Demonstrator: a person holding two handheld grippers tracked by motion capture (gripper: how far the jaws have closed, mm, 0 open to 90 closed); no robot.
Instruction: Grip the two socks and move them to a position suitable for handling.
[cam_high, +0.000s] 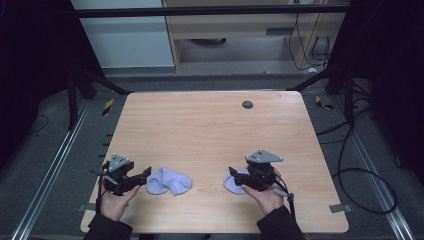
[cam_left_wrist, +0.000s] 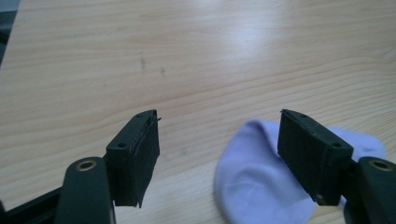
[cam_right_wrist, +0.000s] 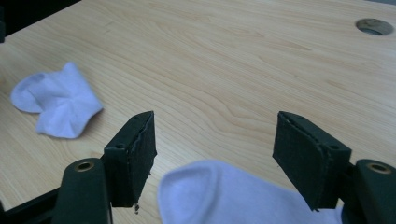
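Note:
Two pale lilac socks lie on the wooden table (cam_high: 210, 130). One sock (cam_high: 169, 181) is crumpled near the front left, just right of my left gripper (cam_high: 145, 175), which is open. In the left gripper view that sock (cam_left_wrist: 261, 179) lies low, partly behind the right-hand jaw, and the left gripper (cam_left_wrist: 217, 140) holds nothing. The second sock (cam_high: 234, 182) lies under my right gripper (cam_high: 240, 175), partly hidden by it. In the right gripper view this sock (cam_right_wrist: 233, 196) sits low between the spread jaws of the right gripper (cam_right_wrist: 215, 137), untouched. The first sock (cam_right_wrist: 58, 100) shows farther off.
A round grommet hole (cam_high: 247, 104) sits near the table's far edge, also visible as a hole (cam_right_wrist: 373, 25) in the right gripper view. Cables (cam_high: 365, 170) trail on the floor to the right. Metal rails (cam_high: 50, 170) run along the left side.

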